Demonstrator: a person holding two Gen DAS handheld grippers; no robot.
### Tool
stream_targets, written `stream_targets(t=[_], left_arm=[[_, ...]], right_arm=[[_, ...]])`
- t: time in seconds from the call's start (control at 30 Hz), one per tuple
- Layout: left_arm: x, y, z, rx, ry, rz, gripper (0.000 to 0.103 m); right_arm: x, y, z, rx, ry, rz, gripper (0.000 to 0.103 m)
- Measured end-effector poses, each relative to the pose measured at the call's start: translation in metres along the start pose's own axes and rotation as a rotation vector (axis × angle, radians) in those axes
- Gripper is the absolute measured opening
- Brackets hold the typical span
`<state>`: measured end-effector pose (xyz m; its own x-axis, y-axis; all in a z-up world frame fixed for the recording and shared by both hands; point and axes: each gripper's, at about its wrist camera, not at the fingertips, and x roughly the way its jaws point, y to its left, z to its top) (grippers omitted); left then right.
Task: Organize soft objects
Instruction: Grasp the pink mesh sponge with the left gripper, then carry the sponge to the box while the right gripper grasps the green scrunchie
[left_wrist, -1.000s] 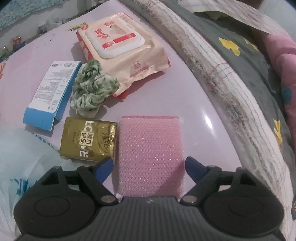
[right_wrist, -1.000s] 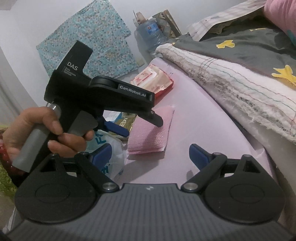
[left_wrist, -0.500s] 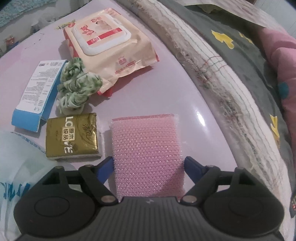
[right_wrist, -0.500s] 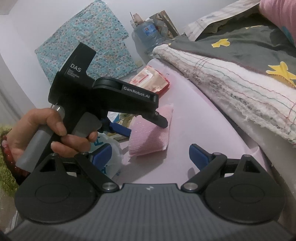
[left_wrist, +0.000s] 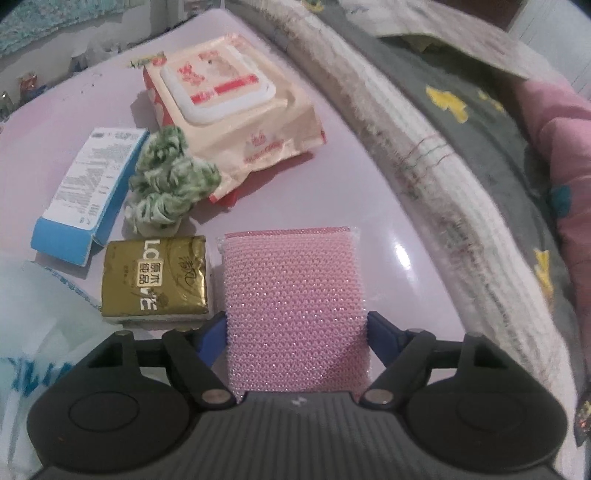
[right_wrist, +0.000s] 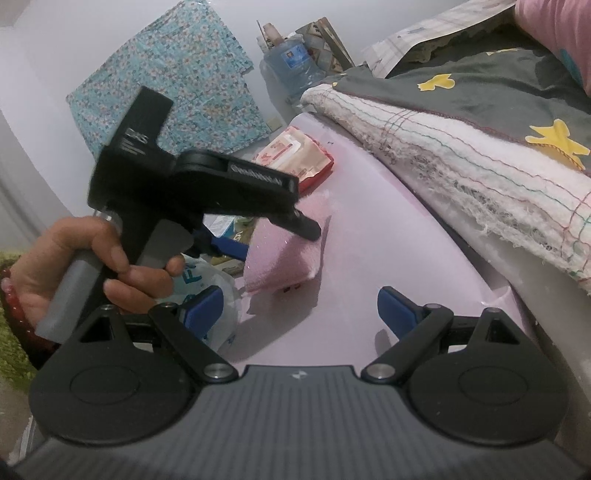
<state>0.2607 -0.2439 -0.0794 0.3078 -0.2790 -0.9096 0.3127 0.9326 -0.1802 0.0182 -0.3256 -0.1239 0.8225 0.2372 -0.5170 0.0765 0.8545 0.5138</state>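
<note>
i have the pink knitted rectangular sponge between my left gripper pads, which have just been closing and now touch its two long sides. its long axis runs away from me, its far end low toward the lilac table. my right gripper waits wide and empty near the table's front edge.

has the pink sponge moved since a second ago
Yes. In the right wrist view the pink sponge has tilted up off the table, gripped by the closing left gripper.

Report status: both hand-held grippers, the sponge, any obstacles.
Left hand-held gripper closing on pink mesh sponge, lifting it. Right hand-held gripper open, empty. Gold tissue pack close beside.
</note>
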Motion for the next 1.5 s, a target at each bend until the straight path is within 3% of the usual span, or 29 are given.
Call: stream_targets(t=[0.37, 0.63, 0.83, 1.0, 1.27, 1.37, 1.43, 1.5], left_arm=[[-0.082, 0.005, -0.007, -0.032, -0.141, -0.143, 0.079], [-0.170, 0.046, -0.019, -0.097, -0.318, -0.195, 0.079], [-0.215, 0.089, -0.034, -0.166, -0.413, -0.184, 0.079], [-0.232, 0.127, -0.049, -0.233, -0.444, -0.153, 0.079], [-0.254, 0.204, -0.082, -0.364, -0.482, -0.066, 0.079], [-0.260, 0.239, -0.095, -0.424, -0.487, -0.015, 0.079], [-0.261, 0.257, -0.101, -0.458, -0.480, 0.005, 0.079], [-0.259, 0.275, -0.107, -0.485, -0.461, 0.015, 0.079]], right_arm=[[-0.014, 0.009, 0.002, -0.023, -0.023, -0.011, 0.091], [-0.014, 0.026, 0.027, -0.090, -0.053, 0.015, 0.091], [0.026, 0.060, 0.064, -0.175, -0.035, 0.105, 0.091], [0.095, 0.086, 0.090, -0.216, 0.041, 0.120, 0.090], [0.196, 0.083, 0.109, -0.134, 0.143, -0.025, 0.064], [0.222, 0.082, 0.106, -0.142, 0.194, -0.061, 0.049], [0.229, 0.083, 0.104, -0.153, 0.202, -0.087, 0.045], [0.230, 0.087, 0.103, -0.172, 0.201, -0.098, 0.030]])
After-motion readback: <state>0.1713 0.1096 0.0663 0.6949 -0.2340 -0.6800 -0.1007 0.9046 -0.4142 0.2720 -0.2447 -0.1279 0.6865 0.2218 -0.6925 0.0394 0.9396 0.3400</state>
